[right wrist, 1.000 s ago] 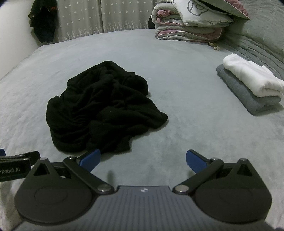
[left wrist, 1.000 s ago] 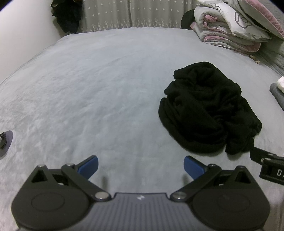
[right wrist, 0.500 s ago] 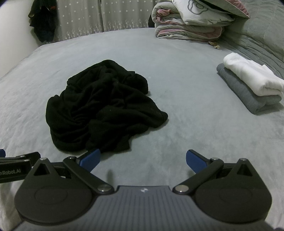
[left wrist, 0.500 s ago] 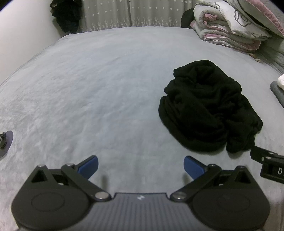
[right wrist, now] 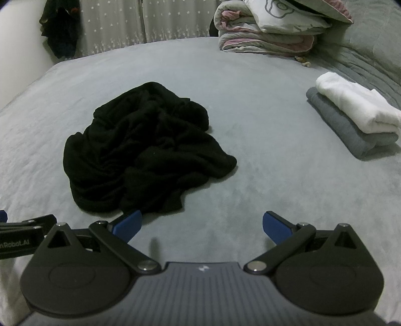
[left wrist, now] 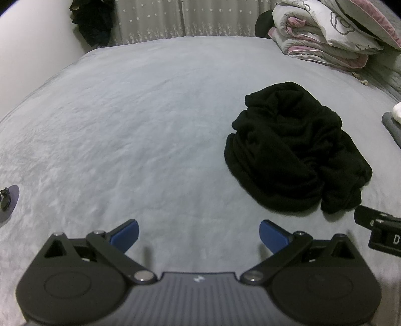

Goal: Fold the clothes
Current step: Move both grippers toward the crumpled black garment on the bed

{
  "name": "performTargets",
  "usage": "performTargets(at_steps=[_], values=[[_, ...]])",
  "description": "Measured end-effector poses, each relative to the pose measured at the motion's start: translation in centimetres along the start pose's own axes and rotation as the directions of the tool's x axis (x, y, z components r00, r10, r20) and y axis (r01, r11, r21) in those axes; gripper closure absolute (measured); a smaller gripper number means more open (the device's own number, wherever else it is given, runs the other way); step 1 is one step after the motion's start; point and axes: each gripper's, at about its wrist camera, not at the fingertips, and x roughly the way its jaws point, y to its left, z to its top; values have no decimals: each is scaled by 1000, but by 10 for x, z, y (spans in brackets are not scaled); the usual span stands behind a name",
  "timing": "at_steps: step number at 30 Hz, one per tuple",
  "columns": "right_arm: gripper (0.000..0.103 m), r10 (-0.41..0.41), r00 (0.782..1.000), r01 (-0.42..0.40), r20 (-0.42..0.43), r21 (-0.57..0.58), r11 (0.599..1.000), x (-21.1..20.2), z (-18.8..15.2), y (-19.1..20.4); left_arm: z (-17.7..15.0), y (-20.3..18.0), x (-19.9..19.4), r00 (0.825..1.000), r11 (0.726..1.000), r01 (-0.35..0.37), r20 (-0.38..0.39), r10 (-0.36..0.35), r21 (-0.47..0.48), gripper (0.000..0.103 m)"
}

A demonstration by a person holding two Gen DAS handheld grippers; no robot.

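A crumpled black garment [left wrist: 293,150] [right wrist: 142,155] lies in a heap on the grey bed cover [left wrist: 140,120]. My left gripper [left wrist: 199,234] hovers open over bare cover, short of the heap and to its left. My right gripper [right wrist: 201,225] is open too, with nothing between its fingers; its left blue pad [right wrist: 127,223] sits just in front of the heap's near edge. Part of the right gripper's black arm [left wrist: 378,229] shows at the right edge of the left wrist view, and the left gripper's arm [right wrist: 22,232] at the left edge of the right wrist view.
A folded white garment [right wrist: 356,105] rests on a folded grey one [right wrist: 351,135] at the right. A stack of folded quilts [right wrist: 270,27] sits at the far side, with a curtain [left wrist: 175,17] and dark hanging clothes [left wrist: 92,20] behind. A small round dark object [left wrist: 7,200] lies at the left.
Both grippers have crept slightly forward toward the black garment. Both stay open and the garment has not moved.
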Motion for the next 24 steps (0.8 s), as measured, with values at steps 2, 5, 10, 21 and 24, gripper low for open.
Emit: performTargets(at_steps=[2,5,10,21,24], values=[[0,3,1000,-3,-6,2,1000,1,0,-1,0,0,1,1000,1000,-5,-4,5,4,0],[0,3,1000,-3,-21,0,1000,4,-1,-2,-1,-1,4,1000,1000,-15,-17,15,14,0],[0,2,998,-3,-66,-8,1000,12,-2,-3,-3,-4,10,999,999,-28,-37,30,41,0],[0,-1,993,-7,-119,-71,997,22,-13,-1,-22,-3,18,999,999,-31,-14,31,23,0],[0,-1,993,-10,-119,-98,995,22,-17,0,-26,3,19,1000,1000,-6,-3,6,-2,0]])
